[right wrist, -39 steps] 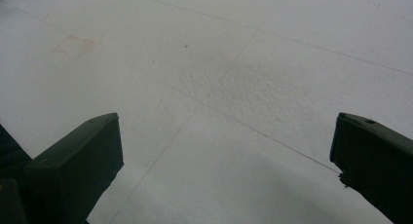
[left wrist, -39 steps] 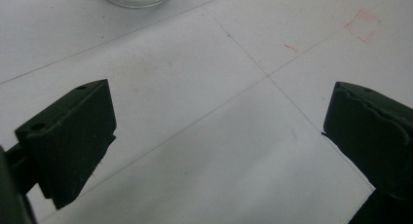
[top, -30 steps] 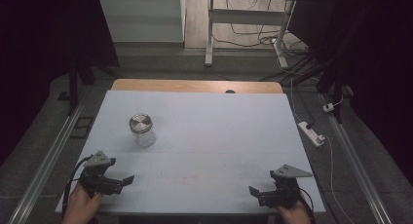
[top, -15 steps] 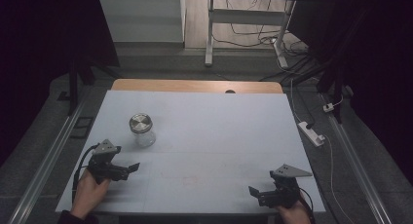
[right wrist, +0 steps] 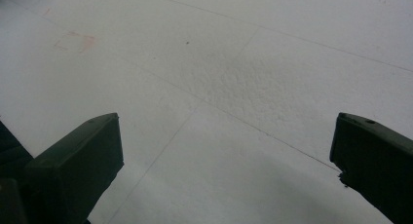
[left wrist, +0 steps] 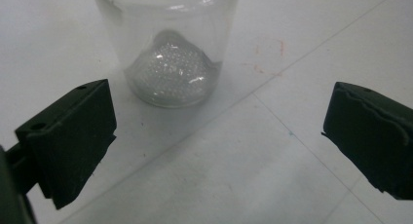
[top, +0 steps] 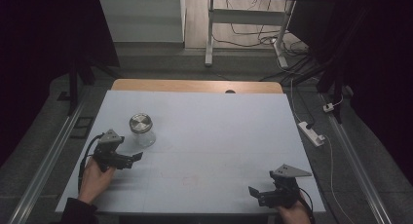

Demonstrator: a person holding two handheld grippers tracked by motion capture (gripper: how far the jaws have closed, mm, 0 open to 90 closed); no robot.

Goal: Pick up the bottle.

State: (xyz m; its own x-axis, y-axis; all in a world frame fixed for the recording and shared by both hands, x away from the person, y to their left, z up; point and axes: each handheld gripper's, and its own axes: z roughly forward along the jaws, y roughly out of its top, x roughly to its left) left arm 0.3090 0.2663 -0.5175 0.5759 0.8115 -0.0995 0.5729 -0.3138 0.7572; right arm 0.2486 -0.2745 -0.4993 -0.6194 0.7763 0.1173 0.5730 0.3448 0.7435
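Left gripper view: jar [left wrist: 168, 46] stands upright just ahead of the wide-spread jaws, slightly left of centre, untouched. Left gripper [top: 130, 158] is the nearer; right gripper [top: 258, 195] waits well apart, jaws wide.

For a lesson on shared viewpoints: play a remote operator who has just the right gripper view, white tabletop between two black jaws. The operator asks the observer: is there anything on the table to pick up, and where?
Observer: Yes. A glass jar stands upright on the left part of the table, seen from above.
Operator: Is it closed?
Observer: Yes, a silver lid sits on top.
Operator: Anything inside?
Observer: The left gripper view shows a small heap of what look like tiny clear beads at the bottom.
Operator: Is the left claw on it?
Observer: No. The left claw is open, just short of the jar and not touching it.
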